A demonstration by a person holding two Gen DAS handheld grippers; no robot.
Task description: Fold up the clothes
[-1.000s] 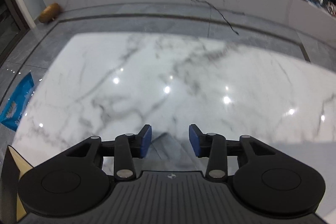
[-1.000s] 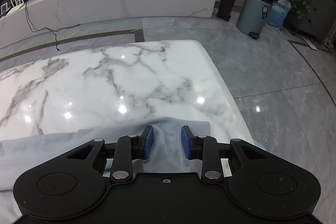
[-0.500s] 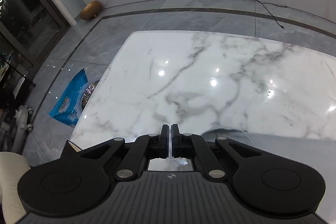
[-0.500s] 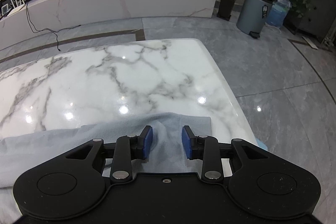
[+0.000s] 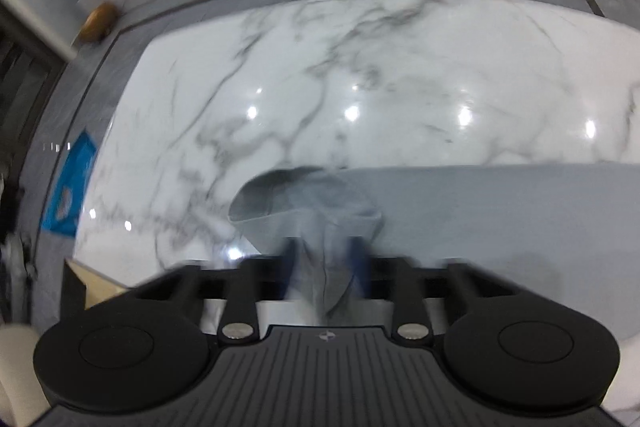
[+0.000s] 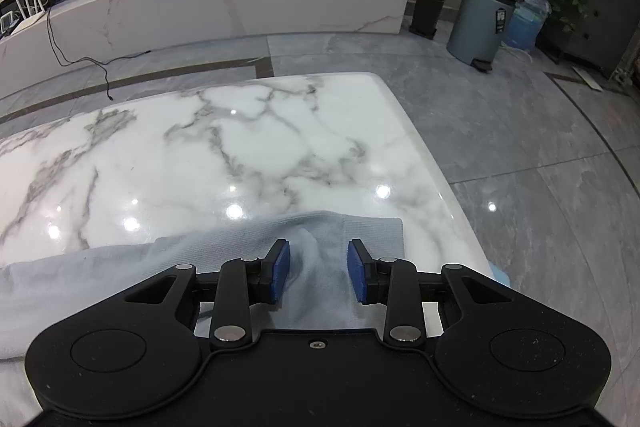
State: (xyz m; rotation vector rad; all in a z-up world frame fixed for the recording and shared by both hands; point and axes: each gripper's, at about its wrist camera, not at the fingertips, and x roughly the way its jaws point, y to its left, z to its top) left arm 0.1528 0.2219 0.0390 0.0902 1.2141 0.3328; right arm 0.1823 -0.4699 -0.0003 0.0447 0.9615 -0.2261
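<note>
While the marble table (image 6: 248, 147) takes up most of the room's middle, a pale grey garment (image 6: 100, 279) lies spread along its near edge, running from the left side to a ribbed end (image 6: 372, 235) near the table's right corner. Beyond the table sit a long white counter (image 6: 248, 3) and, off to the right, a grey bin (image 6: 480, 19) on the tiled floor.

Over the left end of the cloth, the left gripper (image 5: 324, 267) points steeply down and shows blurred in its own view. A bunched fold of the garment (image 5: 312, 203) rises between its fingers, so it appears to be pinching that fold, though its jaws are easing apart slightly and the blur hides the exact contact.

At the right end, the right gripper (image 6: 318, 267) hangs over the cloth with its blue pads (image 6: 280, 267) clearly apart. A soft ridge of fabric sits between them, but neither pad presses on it; nothing is grasped there.

I judge this to be the start of a fold: one end is being taken up and the other is not yet secured. Next, the right side needs to close on that ridge near the ribbed end, so both ends can be lifted together and carried across without the cloth slipping or bunching unevenly.
</note>
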